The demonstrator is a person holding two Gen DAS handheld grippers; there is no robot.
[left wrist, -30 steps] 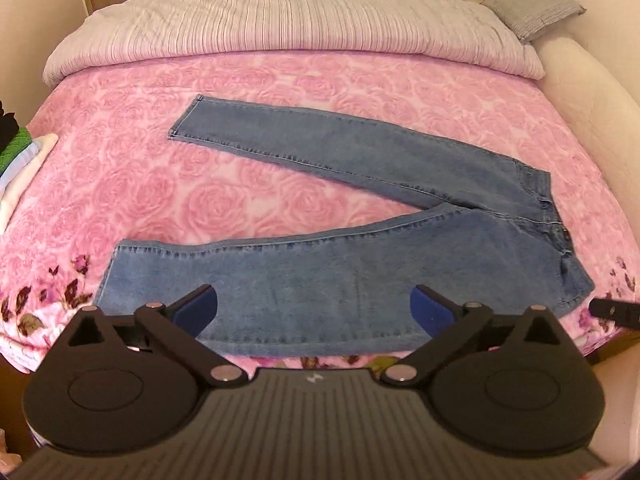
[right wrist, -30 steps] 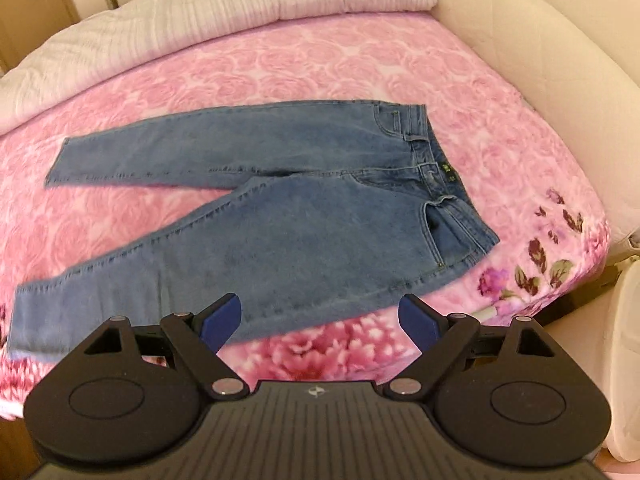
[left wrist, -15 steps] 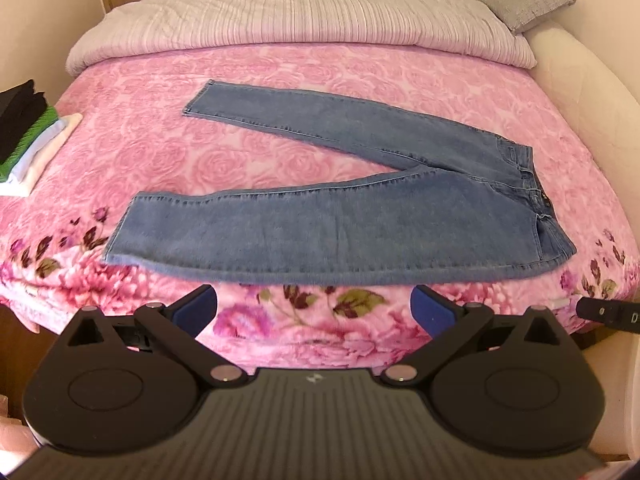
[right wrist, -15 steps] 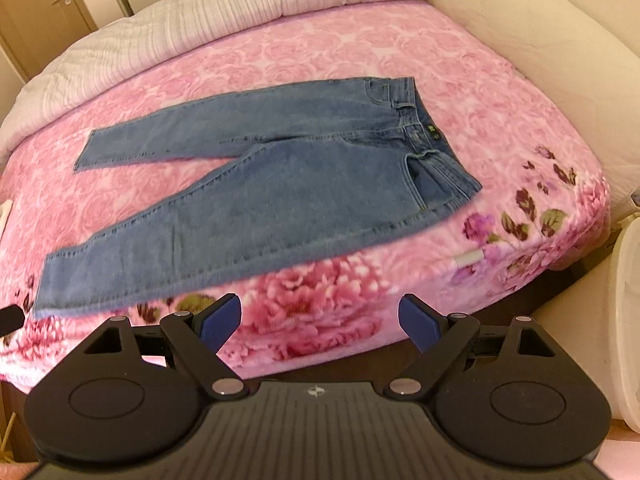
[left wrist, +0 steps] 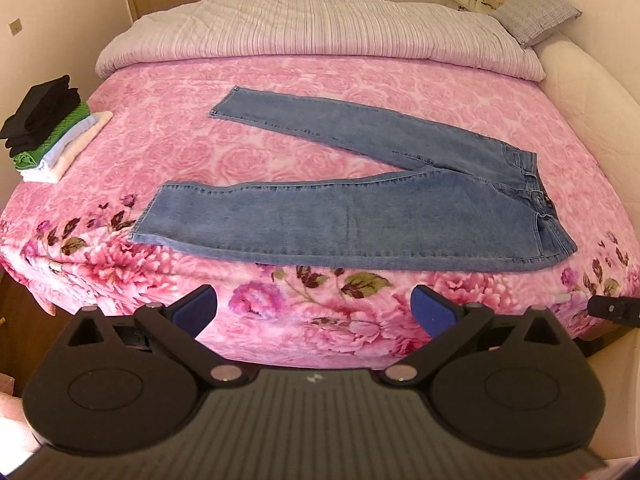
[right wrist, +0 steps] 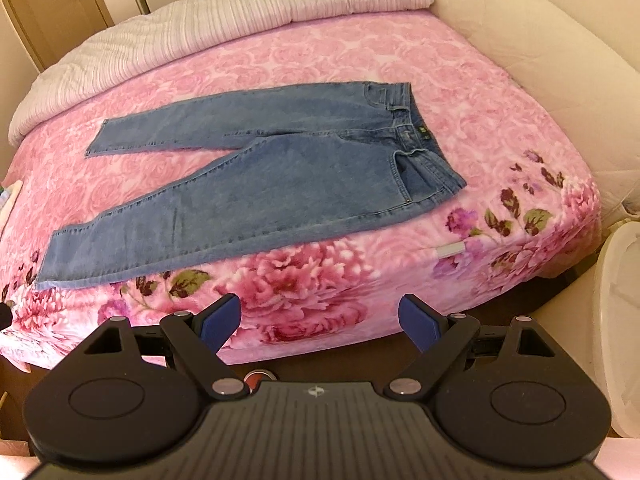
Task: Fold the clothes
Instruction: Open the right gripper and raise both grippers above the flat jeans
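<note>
A pair of blue jeans [left wrist: 360, 216] lies flat on the pink rose bedspread [left wrist: 280, 80], legs spread apart in a V toward the left, waistband at the right. It also shows in the right wrist view [right wrist: 280, 184]. My left gripper [left wrist: 314, 308] is open and empty, held off the bed's front edge, short of the near leg. My right gripper [right wrist: 320, 318] is open and empty, also off the front edge, below the jeans' hip. A tip of the right gripper shows at the far right of the left wrist view [left wrist: 614, 310].
A stack of folded clothes [left wrist: 52, 128], black on top, sits at the bed's left edge. A rolled grey duvet [left wrist: 320, 28] and a grey pillow [left wrist: 536, 14] lie at the far end. A cream padded bed frame [right wrist: 540, 40] runs along the right; a white bin [right wrist: 620, 320] stands beside it.
Both grippers have pulled back and away from the bed; the jeans look smaller and farther off. The jeans have not moved. The folded stack has come into the left view.
</note>
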